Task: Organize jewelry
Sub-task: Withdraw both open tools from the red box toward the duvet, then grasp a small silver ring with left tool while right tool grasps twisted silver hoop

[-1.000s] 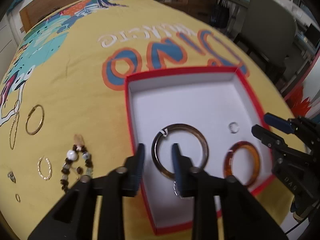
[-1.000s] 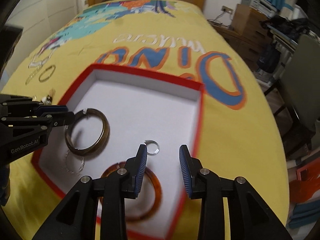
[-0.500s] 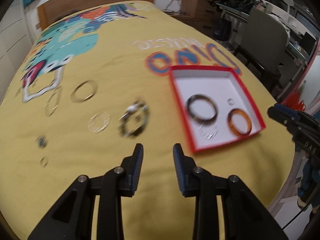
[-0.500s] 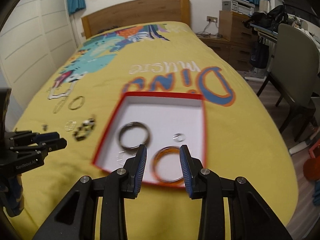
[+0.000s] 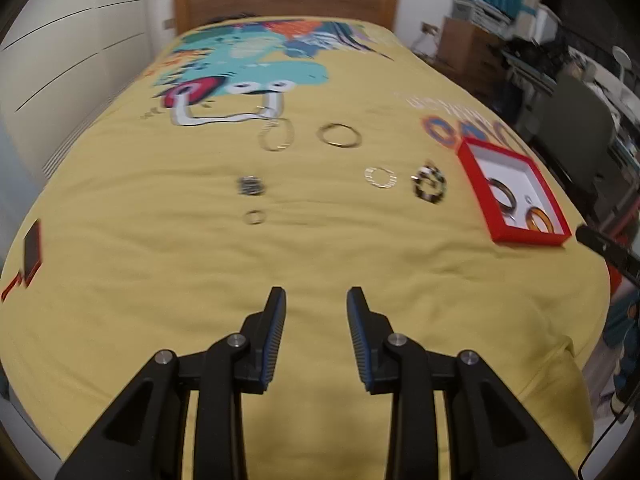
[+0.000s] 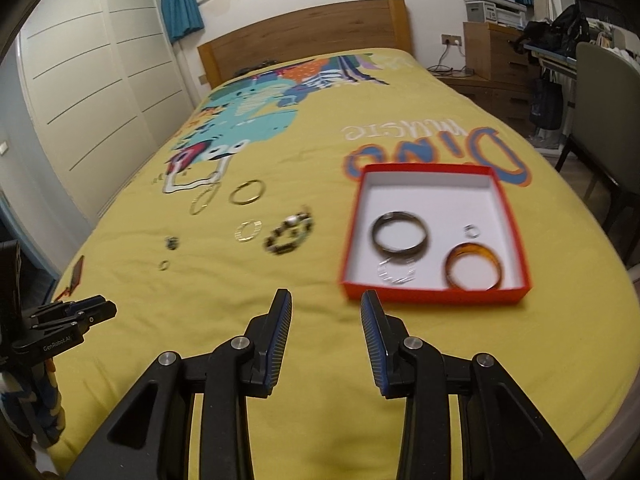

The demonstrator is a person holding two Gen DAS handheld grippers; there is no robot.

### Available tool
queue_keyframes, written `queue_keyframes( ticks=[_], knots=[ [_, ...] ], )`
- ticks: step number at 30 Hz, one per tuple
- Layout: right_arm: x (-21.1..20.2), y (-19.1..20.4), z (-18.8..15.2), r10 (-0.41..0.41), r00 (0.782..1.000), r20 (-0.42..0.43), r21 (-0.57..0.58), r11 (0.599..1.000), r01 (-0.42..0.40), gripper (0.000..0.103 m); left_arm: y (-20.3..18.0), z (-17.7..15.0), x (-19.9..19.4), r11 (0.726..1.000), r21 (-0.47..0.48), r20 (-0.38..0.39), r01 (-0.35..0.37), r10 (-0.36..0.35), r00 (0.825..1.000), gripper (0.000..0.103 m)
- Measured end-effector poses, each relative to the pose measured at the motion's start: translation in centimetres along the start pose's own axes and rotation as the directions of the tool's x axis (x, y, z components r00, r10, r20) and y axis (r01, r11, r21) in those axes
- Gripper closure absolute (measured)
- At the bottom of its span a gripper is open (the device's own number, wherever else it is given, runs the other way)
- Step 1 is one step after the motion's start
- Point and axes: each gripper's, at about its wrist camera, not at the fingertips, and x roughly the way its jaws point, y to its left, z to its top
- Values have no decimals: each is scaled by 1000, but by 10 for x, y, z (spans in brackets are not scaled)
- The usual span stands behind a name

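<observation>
- Six pieces lie loose on the yellow bedspread, left of the red box; the beaded bracelet is nearest it.
- Both grippers have pulled back from the box in the last second, each empty: left gripper and right gripper, jaws apart.
- Four pieces are boxed, including the dark bangle; more trips remain.
- Readable: "GenRobot.AI", "Dino music".

Matt yellow cloth bedspread, wooden headboard, red paper-board box with matt white lining, glossy amber bangle, shiny metal hoop, and matt black plastic tools.
</observation>
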Motion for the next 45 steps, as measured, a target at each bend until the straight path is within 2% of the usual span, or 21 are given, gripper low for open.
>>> queue_keyframes(
  ticks=[7,12,16,19,25,33,41,45],
  knots=[
    [2,43,-27,33,999,-27,-15,999,-33,67,44,-34,-15,998,-60,10,-28,28,1000,73],
    [18,54,-41,46,996,-72,-37,998,-49,67,64,-49,-2,994,-106,-27,-40,37,999,73],
    [35,60,-45,57,993,-101,-49,997,-62,67,76,-47,14,990,-137,-56,-41,33,998,73],
    [49,63,-44,63,992,-113,-56,996,-70,64,82,-39,25,989,-147,-61,-24,15,998,73],
    [82,75,-35,96,985,-141,-86,990,-108,61,81,-5,62,987,-154,-68,56,-67,995,73],
    [121,88,-17,139,978,-158,-100,983,-156,61,81,44,125,984,-167,-93,62,-78,993,73],
    [159,98,17,158,976,-149,-119,977,-176,61,83,61,168,985,-164,-127,50,-71,989,73],
    [181,104,35,155,978,-140,-126,977,-173,52,78,64,180,990,-131,-136,43,-61,989,73]
  ],
)
